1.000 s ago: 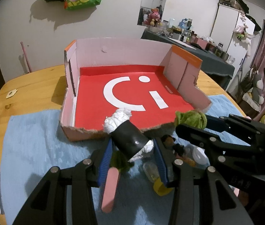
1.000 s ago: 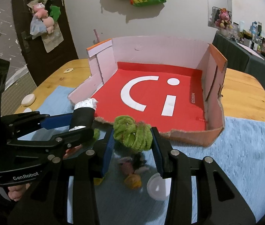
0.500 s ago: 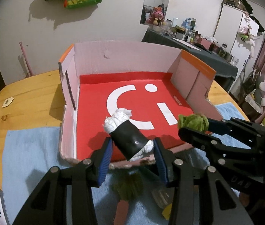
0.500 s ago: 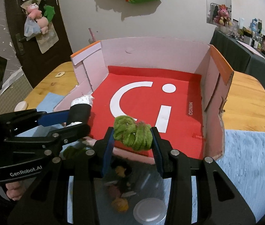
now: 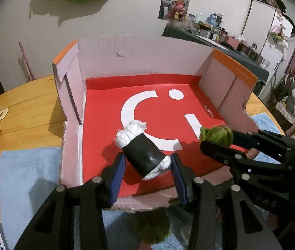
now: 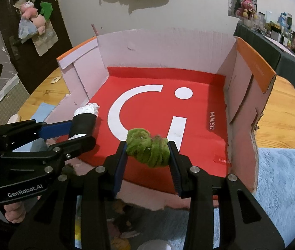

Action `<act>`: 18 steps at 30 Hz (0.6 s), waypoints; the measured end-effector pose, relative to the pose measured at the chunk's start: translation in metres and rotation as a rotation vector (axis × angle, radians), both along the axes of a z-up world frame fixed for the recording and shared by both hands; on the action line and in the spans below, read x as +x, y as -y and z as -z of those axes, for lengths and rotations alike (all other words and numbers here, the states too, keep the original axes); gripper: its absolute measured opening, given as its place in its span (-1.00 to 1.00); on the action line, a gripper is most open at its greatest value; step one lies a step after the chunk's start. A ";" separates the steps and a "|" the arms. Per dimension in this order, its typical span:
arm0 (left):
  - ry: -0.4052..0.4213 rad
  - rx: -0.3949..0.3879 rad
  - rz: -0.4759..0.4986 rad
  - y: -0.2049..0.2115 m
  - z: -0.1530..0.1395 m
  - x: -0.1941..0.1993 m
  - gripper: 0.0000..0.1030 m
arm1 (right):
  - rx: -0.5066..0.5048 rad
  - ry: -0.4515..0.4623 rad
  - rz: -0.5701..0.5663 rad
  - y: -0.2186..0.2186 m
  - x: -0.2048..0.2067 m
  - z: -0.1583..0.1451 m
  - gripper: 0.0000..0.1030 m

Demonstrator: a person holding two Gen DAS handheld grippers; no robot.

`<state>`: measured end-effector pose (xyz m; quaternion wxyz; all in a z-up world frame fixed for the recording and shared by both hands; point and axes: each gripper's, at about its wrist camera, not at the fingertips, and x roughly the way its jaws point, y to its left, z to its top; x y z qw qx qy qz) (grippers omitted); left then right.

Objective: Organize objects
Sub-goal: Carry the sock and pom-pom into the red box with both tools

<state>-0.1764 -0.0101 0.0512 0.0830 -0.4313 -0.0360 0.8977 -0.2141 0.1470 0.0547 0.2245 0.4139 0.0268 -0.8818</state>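
Note:
An open cardboard box with a red floor (image 5: 164, 79) (image 6: 199, 104) stands on the table. My left gripper (image 5: 147, 166) is shut on a black roll stuffed with white paper (image 5: 141, 156), held tilted above the box's front left; it also shows in the right wrist view (image 6: 83, 123). My right gripper (image 6: 147, 152) is shut on a green yarn bundle (image 6: 147, 148), held above the box's front middle; the bundle also shows in the left wrist view (image 5: 216, 134).
A light blue cloth (image 5: 28, 177) (image 6: 283, 177) covers the wooden table (image 5: 26, 112) in front of the box. Small items lie on the cloth under the grippers, among them another green bundle (image 5: 151, 227) and a white lid (image 6: 153, 245).
Both grippers have moved forward from above the cloth to over the box's front edge, carrying the black roll and the green bundle. Both stay shut on their loads.

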 end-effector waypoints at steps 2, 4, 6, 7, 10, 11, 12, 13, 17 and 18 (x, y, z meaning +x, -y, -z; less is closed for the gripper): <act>0.007 -0.003 0.000 0.000 0.002 -0.002 -0.10 | 0.002 0.004 0.003 0.000 -0.003 0.002 -0.29; 0.015 -0.004 0.000 0.001 0.004 -0.005 -0.10 | 0.005 0.009 0.005 0.000 -0.006 0.004 -0.29; 0.024 -0.004 -0.002 0.001 0.006 -0.007 -0.10 | 0.011 0.016 0.006 0.000 -0.009 0.006 -0.29; 0.029 -0.005 -0.002 0.002 0.007 -0.009 -0.10 | 0.015 0.019 0.009 0.000 -0.010 0.007 -0.29; 0.040 -0.008 -0.003 0.003 0.010 -0.011 -0.10 | 0.027 0.032 0.013 0.001 -0.014 0.011 -0.29; 0.039 -0.011 -0.001 0.003 0.011 -0.011 -0.10 | 0.028 0.036 0.014 0.001 -0.015 0.013 -0.29; 0.039 -0.014 0.001 0.003 0.011 -0.011 -0.10 | 0.029 0.040 0.015 0.001 -0.016 0.014 -0.29; 0.040 -0.018 0.003 0.002 0.012 -0.012 -0.10 | 0.031 0.045 0.016 0.001 -0.017 0.016 -0.29; 0.047 -0.039 0.005 -0.001 0.016 -0.013 -0.10 | 0.044 0.048 0.017 0.003 -0.019 0.019 -0.29; 0.049 -0.046 0.006 -0.002 0.017 -0.014 -0.10 | 0.048 0.049 0.018 0.003 -0.019 0.020 -0.29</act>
